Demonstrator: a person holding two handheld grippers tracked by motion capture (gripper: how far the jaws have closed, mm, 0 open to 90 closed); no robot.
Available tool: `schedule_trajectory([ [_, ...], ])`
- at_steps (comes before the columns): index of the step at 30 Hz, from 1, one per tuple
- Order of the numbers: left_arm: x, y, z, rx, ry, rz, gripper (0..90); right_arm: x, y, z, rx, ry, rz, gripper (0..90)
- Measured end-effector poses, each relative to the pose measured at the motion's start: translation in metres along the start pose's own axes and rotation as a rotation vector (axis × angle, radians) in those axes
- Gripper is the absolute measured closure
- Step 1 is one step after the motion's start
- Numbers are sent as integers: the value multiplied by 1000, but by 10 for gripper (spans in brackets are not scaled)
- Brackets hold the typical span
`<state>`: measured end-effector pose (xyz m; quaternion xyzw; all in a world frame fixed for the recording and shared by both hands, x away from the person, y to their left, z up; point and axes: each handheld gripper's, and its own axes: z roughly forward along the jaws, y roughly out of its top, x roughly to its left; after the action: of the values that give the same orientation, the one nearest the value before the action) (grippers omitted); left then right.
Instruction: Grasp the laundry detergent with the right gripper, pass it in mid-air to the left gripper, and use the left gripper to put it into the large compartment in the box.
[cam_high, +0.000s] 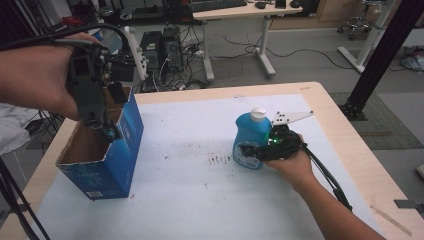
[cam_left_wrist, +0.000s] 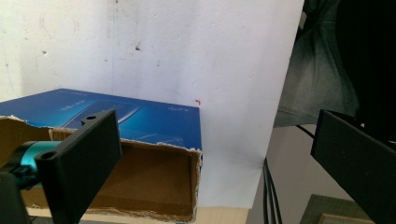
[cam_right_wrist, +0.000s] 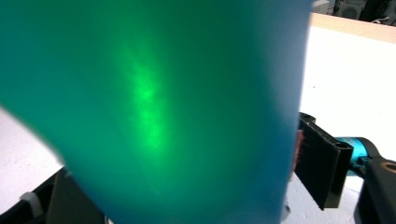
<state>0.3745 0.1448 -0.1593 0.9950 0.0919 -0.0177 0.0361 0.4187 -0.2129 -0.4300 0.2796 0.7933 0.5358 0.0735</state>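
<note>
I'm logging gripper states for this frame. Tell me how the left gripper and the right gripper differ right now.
The left gripper hangs over the open blue cardboard box with jaws spread and nothing between them; the right gripper is shut on the blue bottle. The left points down into the box, while the right lies level near the white mat. Both are hand-held with black jaws.

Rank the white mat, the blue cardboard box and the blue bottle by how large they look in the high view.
1. White mat, covering most of the tabletop.
2. Blue cardboard box, open-topped.
3. Blue bottle, clearly smaller than the box; the right claw covers part of it.
</note>
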Motion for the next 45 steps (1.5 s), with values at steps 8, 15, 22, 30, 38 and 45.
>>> schedule_trajectory([
  [8,0,0,0,0,1,2,17,1,0,0,-3,12,-14,328],
  [15,0,-1,2,0,-1,1,17,2,0,0,-13,21,-25,377],
  [22,0,0,5,2,-5,2,17,5,1,0,-18,-4,-68,425],
  [30,-1,-1,6,4,-7,-2,17,9,2,-1,-10,-30,-119,464],
  [38,-1,0,8,8,-9,-3,17,16,10,-10,-31,-17,-152,467],
  [45,-3,8,11,8,-11,7,17,31,26,-23,-11,26,-217,466],
])
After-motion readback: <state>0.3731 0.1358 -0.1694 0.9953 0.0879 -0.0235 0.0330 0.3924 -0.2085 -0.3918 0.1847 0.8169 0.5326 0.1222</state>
